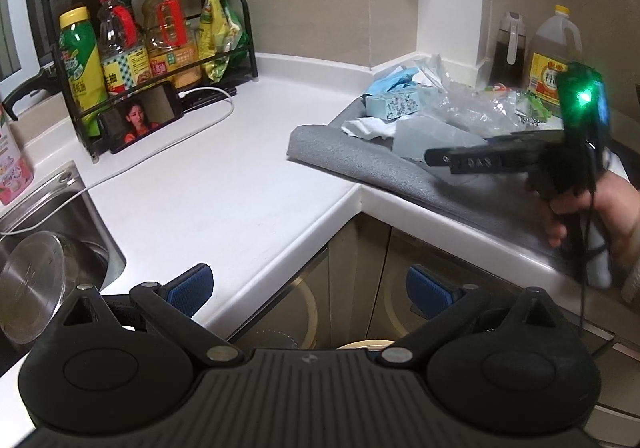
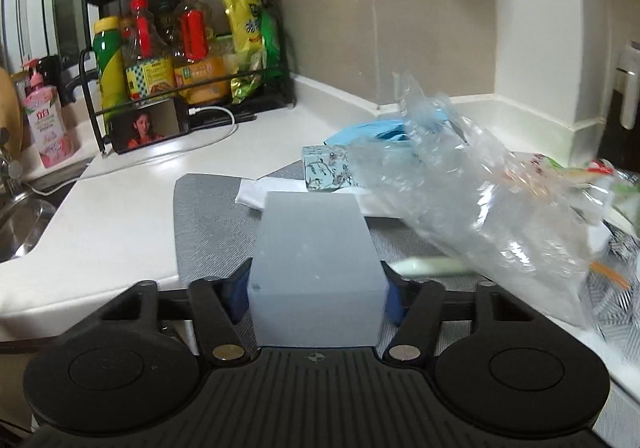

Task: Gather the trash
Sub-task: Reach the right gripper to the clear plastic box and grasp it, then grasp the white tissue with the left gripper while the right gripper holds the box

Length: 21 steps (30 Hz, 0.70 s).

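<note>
1. Barely begun: clear plastic bag (image 2: pixel 480 204), patterned box (image 2: pixel 326 168), blue wrapper (image 2: pixel 372 130) and white paper (image 2: pixel 256 192) all lie on the grey mat (image 2: pixel 208 232).
2. Right claw (image 2: pixel 316 296) pinches the pale grey box (image 2: pixel 316 256), its near end between the pads.
3. Left claw (image 1: pixel 310 292), spread and empty, hangs off the counter (image 1: pixel 208 184), the heap far right.

A home kitchen: white countertop (image 1: pixel 224 184), steel sink (image 1: pixel 76 216), rack of condiment bottles (image 1: pixel 152 44), tiled wall.

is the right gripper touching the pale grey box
Touching. In the right wrist view both blue pads of the right gripper sit flush against the sides of the pale grey box, no gap visible.
</note>
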Tool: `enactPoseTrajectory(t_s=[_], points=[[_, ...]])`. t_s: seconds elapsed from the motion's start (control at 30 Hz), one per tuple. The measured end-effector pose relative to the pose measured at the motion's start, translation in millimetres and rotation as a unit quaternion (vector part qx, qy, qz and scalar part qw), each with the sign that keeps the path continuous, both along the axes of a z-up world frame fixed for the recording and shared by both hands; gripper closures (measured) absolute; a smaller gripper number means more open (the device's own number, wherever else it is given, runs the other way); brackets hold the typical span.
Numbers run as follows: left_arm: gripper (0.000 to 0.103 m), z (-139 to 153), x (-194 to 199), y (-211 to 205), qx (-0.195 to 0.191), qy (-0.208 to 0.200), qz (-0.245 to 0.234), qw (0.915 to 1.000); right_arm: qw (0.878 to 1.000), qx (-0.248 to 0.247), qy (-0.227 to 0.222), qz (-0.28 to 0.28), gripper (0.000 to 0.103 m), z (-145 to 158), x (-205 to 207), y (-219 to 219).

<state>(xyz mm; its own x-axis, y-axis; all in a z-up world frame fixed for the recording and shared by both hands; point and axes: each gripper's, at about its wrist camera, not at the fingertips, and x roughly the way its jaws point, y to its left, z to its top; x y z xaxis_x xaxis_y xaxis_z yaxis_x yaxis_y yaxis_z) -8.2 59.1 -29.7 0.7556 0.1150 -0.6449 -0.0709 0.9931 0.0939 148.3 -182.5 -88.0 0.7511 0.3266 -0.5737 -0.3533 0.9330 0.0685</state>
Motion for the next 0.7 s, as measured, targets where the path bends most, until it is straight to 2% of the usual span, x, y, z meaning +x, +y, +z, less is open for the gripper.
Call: enactPoseTrajectory(t_s=[0.13, 0.23, 0.33, 0.43, 0.57, 0.7], points=[[0.0, 0, 7, -7, 0.007, -0.001, -0.015, 0.9999, 1.0, 0.001, -0.004, -0.029, 0.04, 7, -39, -20], [0.0, 7, 19, -16, 0.021, -0.021, -0.036, 0.9989, 0.994, -0.005, 0.016, -0.111, 0.04, 12, -68, -45], [0.0, 20, 44, -29, 0.037, -0.059, -0.067, 0.9953, 0.984, 0.001, 0.003, -0.177, 0.04, 15, -94, -69], [0.0, 26, 83, -46, 0.037, -0.08, -0.117, 0.9893, 0.978, -0.007, -0.01, -0.207, 0.04, 13, -109, -83], [0.0, 16, 146, -65, 0.039, -0.067, -0.16, 0.9841, 0.972, -0.021, -0.001, -0.233, 0.04, 5, -111, -92], [0.0, -3, 201, -74, 0.045, -0.032, -0.179, 0.9823, 0.972, -0.017, 0.006, -0.236, 0.039, 3, -108, -99]])
